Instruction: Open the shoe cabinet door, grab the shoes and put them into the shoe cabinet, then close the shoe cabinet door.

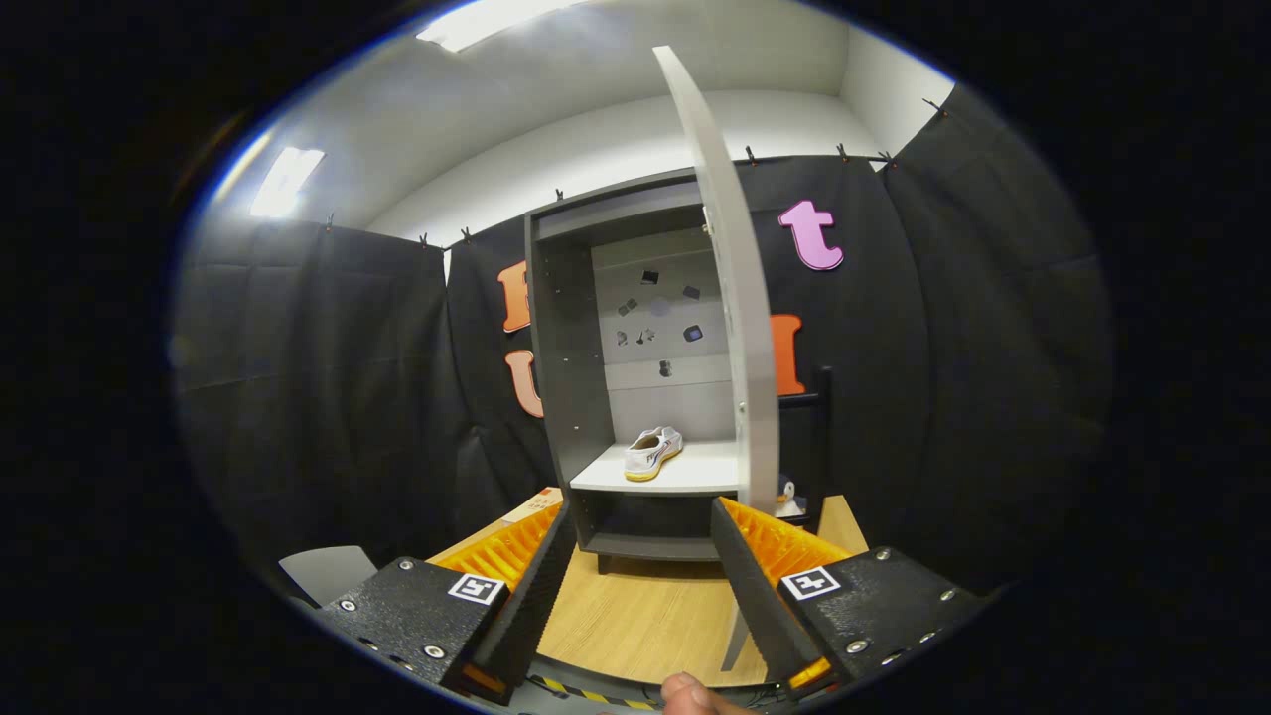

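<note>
Gripper view: gripper (635,586) fingers apart, empty, lower centre. Shoe cabinet (571,397) mid-frame; door (740,328) swung open, edge-on, right of centre. Shoe (652,453) already on shelf (685,475). Step judged: closing. Next move: get finger behind door, push shut.

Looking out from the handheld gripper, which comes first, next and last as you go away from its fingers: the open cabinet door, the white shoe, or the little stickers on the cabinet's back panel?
Seen from the gripper, fingers open and holding nothing:
1. Cabinet door: swung open edge-on, its lower edge by the right finger.
2. White shoe: on the cabinet's shelf, beyond the fingers.
3. Stickers: on the back panel, above and behind the shoe.
</note>
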The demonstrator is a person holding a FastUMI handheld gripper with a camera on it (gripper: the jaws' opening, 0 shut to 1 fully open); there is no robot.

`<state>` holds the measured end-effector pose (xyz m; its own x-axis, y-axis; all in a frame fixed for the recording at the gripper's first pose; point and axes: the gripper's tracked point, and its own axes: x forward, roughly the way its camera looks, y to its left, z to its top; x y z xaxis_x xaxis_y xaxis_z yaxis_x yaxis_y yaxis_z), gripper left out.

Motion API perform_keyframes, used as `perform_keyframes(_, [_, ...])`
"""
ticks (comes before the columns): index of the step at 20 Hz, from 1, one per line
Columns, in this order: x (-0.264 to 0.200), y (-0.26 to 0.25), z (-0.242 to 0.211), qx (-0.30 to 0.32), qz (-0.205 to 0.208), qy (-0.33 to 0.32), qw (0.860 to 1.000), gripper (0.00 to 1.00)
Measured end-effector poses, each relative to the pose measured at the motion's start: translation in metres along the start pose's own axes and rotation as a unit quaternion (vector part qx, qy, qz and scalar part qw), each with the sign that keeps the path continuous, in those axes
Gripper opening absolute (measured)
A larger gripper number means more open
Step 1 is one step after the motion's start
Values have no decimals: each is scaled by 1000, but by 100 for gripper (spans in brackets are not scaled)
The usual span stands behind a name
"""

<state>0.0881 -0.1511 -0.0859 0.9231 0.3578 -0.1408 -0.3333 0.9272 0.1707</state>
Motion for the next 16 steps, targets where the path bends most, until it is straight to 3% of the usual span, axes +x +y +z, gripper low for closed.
perform_keyframes(10, [-5, -88, 16, -1, -53, -18, 998, 86])
perform_keyframes(16, [13, -99, 21, -1, -61, -20, 998, 86])
